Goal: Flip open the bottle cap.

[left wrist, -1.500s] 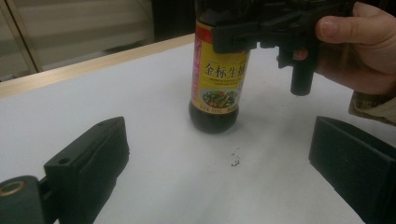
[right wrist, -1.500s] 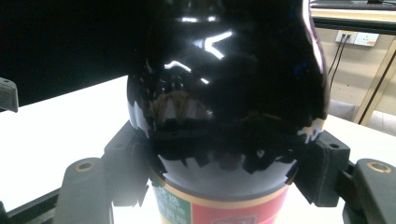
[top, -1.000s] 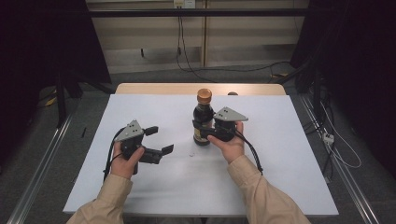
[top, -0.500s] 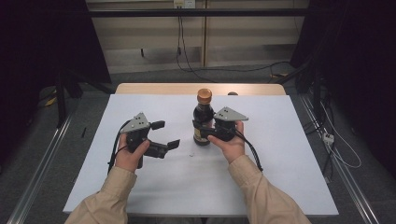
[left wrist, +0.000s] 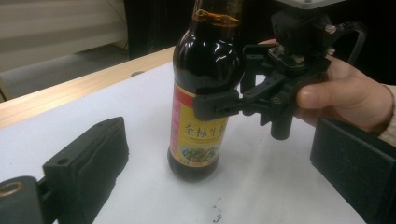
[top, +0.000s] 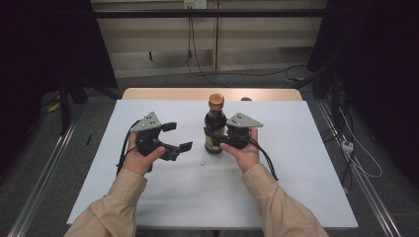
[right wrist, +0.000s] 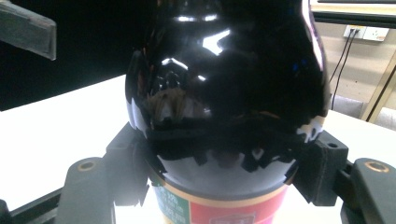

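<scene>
Right gripper (top: 213, 139): jaws clamp the dark sauce bottle (top: 214, 129) across its body, at the top edge of the label; pads press on both sides in the right gripper view. Bottle stands upright on the white table (top: 296, 163), near the middle and toward the far edge, brown cap (top: 216, 101) on.

Left gripper (top: 178, 137): jaws spread wide, nothing between them, aimed at the bottle from just beside it, not touching.

Hidden: bottle neck and cap are cut off in both gripper views. A small dark mark (left wrist: 215, 211) on the table near the bottle base is possibly a scuff; too small to tell.
</scene>
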